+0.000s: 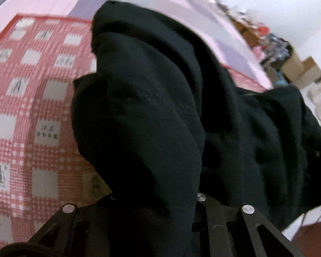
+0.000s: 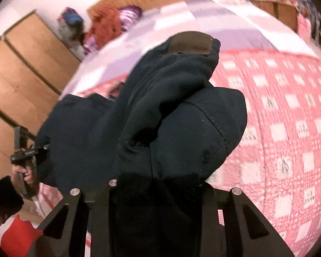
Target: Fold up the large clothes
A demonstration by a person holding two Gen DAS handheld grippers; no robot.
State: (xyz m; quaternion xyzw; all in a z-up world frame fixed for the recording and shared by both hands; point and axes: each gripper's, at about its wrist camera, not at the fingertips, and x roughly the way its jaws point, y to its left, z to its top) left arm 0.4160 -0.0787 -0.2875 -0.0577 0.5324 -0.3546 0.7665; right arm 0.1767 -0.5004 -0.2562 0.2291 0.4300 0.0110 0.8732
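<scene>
A large dark navy garment (image 1: 160, 107) hangs bunched in front of the left wrist camera, above the bed. My left gripper (image 1: 156, 192) is shut on it, and the cloth covers its fingertips. In the right wrist view the same garment (image 2: 160, 117) bulges up from between the fingers of my right gripper (image 2: 156, 177), which is shut on a thick fold. A brown patch (image 2: 190, 44) shows at the garment's top edge. A hand (image 2: 26, 174) grips the left gripper's handle at the left edge of the right wrist view, where the cloth stretches across to it.
A pink and red checked cover (image 1: 32, 107) lies over a lilac and pink sheet (image 2: 182, 15) on the bed. Wooden wardrobe doors (image 2: 21, 68) stand at the left, and a heap of bright clothes (image 2: 109, 25) lies by the headboard. Cardboard boxes (image 1: 297, 66) and clutter line the far wall.
</scene>
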